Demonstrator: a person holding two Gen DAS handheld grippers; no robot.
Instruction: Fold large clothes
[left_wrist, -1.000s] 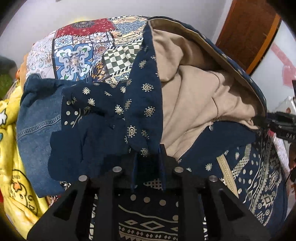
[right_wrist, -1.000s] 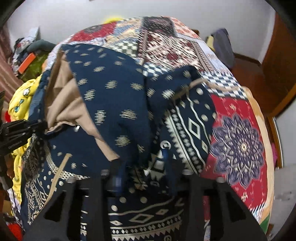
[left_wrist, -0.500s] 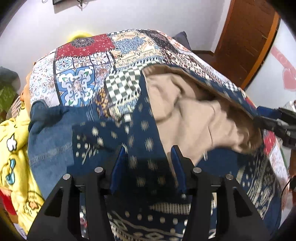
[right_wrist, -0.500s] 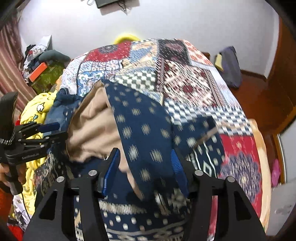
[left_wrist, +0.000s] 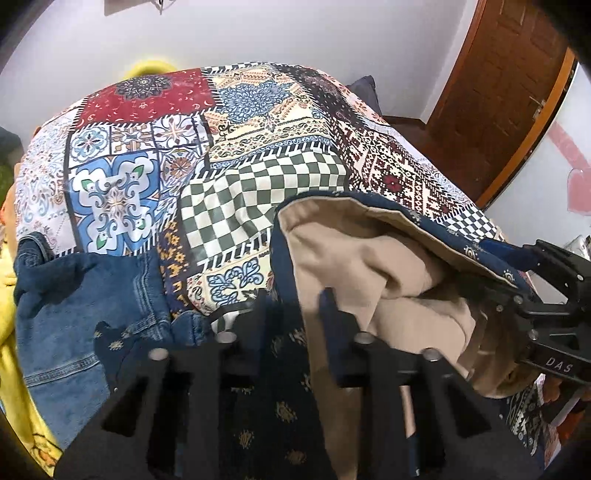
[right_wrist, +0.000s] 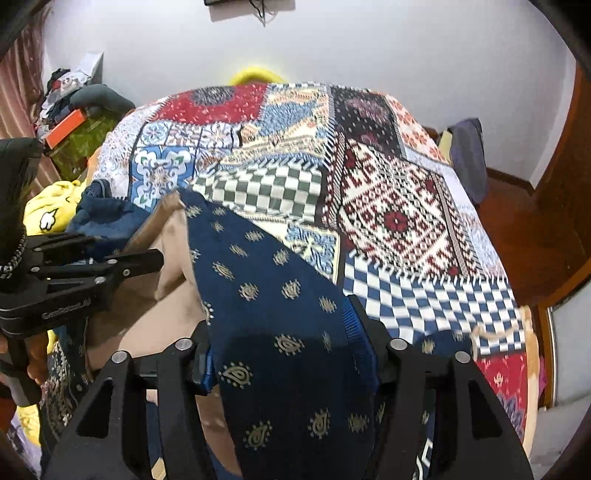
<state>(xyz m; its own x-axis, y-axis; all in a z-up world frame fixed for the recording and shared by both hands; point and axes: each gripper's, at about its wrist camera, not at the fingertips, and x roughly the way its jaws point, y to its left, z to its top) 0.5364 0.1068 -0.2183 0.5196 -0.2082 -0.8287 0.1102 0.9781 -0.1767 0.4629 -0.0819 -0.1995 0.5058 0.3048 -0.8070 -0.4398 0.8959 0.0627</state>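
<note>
Navy garment (right_wrist: 280, 302), large, printed with small gold paisley motifs; tan lining (left_wrist: 354, 251) exposed where the cloth is turned back. A bordered band of white geometric pattern shows at its lower edge, right side of the left wrist view. It lies partly lifted off the bed, over a patchwork bedspread (left_wrist: 258, 184) of checks, tiles and red panels.

Left claw (left_wrist: 291, 306): jaws have just been closing and now stand narrow, with a navy fold of the garment running up between the fingers. Grasping the garment, lining bunched just to the right of the claw. In the right wrist view this claw (right_wrist: 147, 258) comes in from the left, tips meeting on the tan edge of the cloth.

Right claw (right_wrist: 280, 332): jaws have just been closing, now part-way in, a broad navy panel filling the gap from pad to pad and draping down over the claw. Grasping the garment. In the left wrist view the same claw (left_wrist: 517, 273) pinches the navy hem at far right, cloth stretched toward it.

Left of the left claw: denim piece (left_wrist: 85, 314), touching the garment's edge; yellow cloth (left_wrist: 11, 347) beyond it. Brown wooden door (left_wrist: 517, 92) well beyond, upper right.
</note>
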